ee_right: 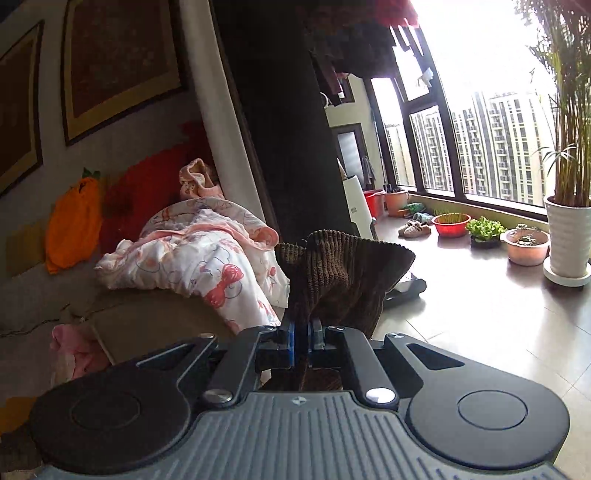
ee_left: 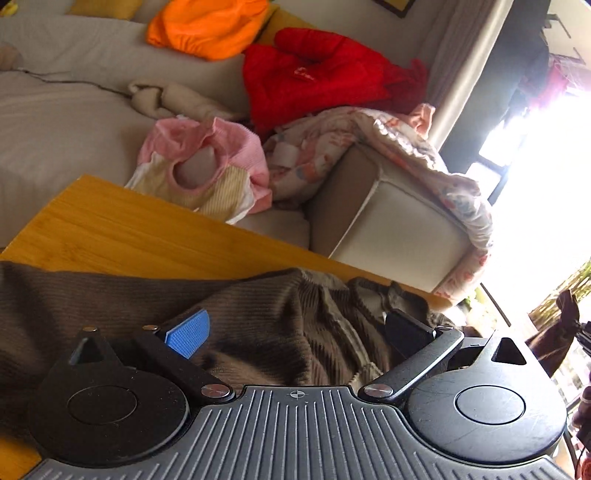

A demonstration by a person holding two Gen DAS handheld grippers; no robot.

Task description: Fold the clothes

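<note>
A brown ribbed knit garment (ee_left: 110, 299) lies spread on the wooden table (ee_left: 122, 225). My left gripper (ee_left: 295, 332) is open, its fingers wide apart just above the bunched part of the garment, with the blue pad (ee_left: 188, 332) showing. My right gripper (ee_right: 303, 341) is shut on an edge of the same brown garment (ee_right: 340, 273) and holds it up in the air, the cloth standing up past the fingertips.
Behind the table is a beige sofa (ee_left: 388, 221) with a pink and yellow garment (ee_left: 207, 173), a floral quilt (ee_right: 199, 258), a red garment (ee_left: 317, 74) and an orange one (ee_left: 210, 26). Plant pots (ee_right: 524, 245) stand on the tiled floor by the window.
</note>
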